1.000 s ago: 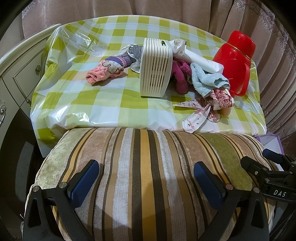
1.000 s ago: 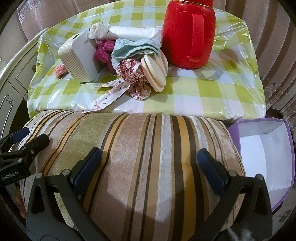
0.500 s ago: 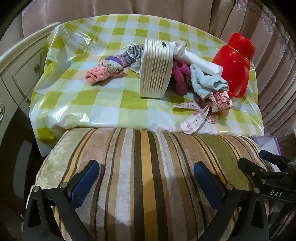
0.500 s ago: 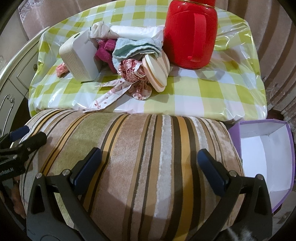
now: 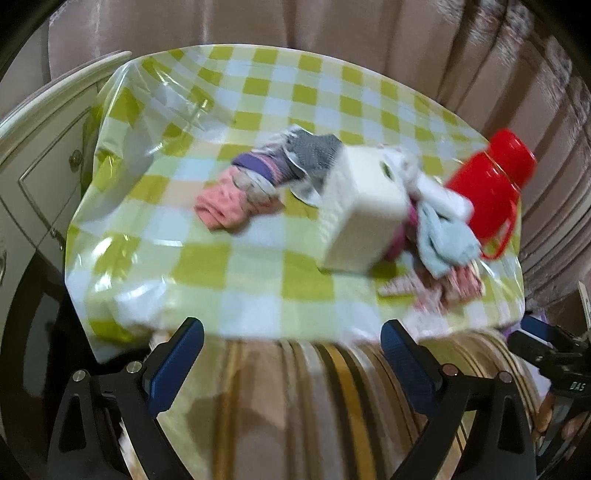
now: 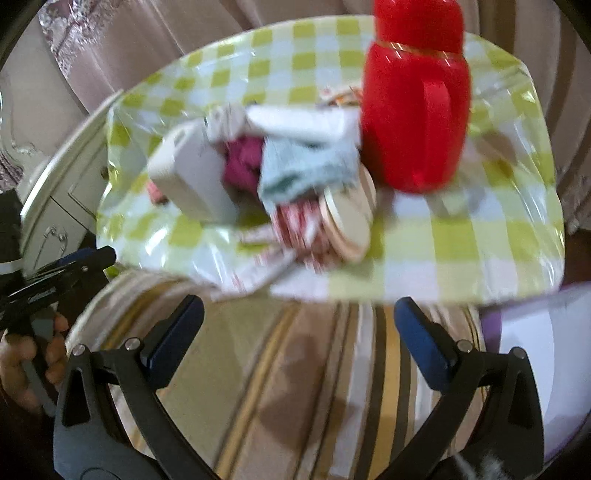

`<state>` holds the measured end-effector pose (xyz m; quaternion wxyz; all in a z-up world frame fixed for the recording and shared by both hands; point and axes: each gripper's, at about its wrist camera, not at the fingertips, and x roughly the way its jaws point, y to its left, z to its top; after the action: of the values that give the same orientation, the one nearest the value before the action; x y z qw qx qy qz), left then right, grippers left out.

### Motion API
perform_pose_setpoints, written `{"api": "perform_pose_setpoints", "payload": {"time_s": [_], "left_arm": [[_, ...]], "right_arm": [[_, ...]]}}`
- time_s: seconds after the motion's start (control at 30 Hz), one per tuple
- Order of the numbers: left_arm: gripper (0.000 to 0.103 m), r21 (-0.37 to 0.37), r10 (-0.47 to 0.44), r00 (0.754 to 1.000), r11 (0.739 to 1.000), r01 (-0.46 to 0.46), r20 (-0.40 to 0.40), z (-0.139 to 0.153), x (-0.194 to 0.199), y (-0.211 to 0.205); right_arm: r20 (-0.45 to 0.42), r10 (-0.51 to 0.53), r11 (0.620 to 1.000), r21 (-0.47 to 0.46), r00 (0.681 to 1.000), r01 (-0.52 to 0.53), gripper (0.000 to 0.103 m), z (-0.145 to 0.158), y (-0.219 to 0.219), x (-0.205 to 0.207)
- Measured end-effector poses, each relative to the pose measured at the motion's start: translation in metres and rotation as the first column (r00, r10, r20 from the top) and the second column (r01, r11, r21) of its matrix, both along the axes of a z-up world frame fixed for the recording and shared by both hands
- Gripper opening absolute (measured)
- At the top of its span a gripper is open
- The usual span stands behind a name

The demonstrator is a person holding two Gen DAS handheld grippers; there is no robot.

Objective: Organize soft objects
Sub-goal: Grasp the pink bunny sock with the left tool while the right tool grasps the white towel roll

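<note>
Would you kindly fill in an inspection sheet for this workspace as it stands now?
Surface: table under a green-checked glossy cloth.
Job's things: pink sock, light blue towel, magenta cloth, floral cloth, piled around a white box.
Clutter: red jug, upright; round discs.
Grippers: left gripper and right gripper both open, empty, above a striped cushion.
Cables: nothing seen.
Surroundings: curtains, white cabinet, purple box.
</note>
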<state>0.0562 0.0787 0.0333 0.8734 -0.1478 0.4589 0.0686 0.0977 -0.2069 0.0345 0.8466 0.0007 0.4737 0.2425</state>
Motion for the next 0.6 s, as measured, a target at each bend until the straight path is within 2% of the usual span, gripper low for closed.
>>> {"api": "perform_pose_setpoints", "payload": {"time_s": [0.17, 0.37, 0.47, 0.6], "left_arm": [[0.097, 0.059, 0.002, 1.0, 0.998, -0.002, -0.005, 0.003, 0.046, 0.038], [0.097, 0.102, -0.038, 0.998, 0.994, 0.043, -0.05, -0.015, 0.104, 0.072], [0.097, 0.167, -0.071, 0.996, 0.983, 0.079, -0.054, -0.022, 0.122, 0.075], [0.097, 0.174, -0.094, 0.994, 0.979, 0.104, -0.063, -0.031, 0.137, 0.084]], "right_arm": [[0.048, 0.042, 0.999, 0.02, 0.998, -0.043, 0.103, 0.024, 0.022, 0.033], [0.076, 0.104, 0.991, 0.074, 0.992, -0.11, 0.103, 0.066, 0.055, 0.074], [0.059, 0.128, 0.987, 0.085, 0.99, -0.133, 0.103, 0.079, 0.074, 0.098], [-0.01, 0.14, 0.986, 0.089, 0.99, -0.138, 0.103, 0.084, 0.1, 0.133]]}}
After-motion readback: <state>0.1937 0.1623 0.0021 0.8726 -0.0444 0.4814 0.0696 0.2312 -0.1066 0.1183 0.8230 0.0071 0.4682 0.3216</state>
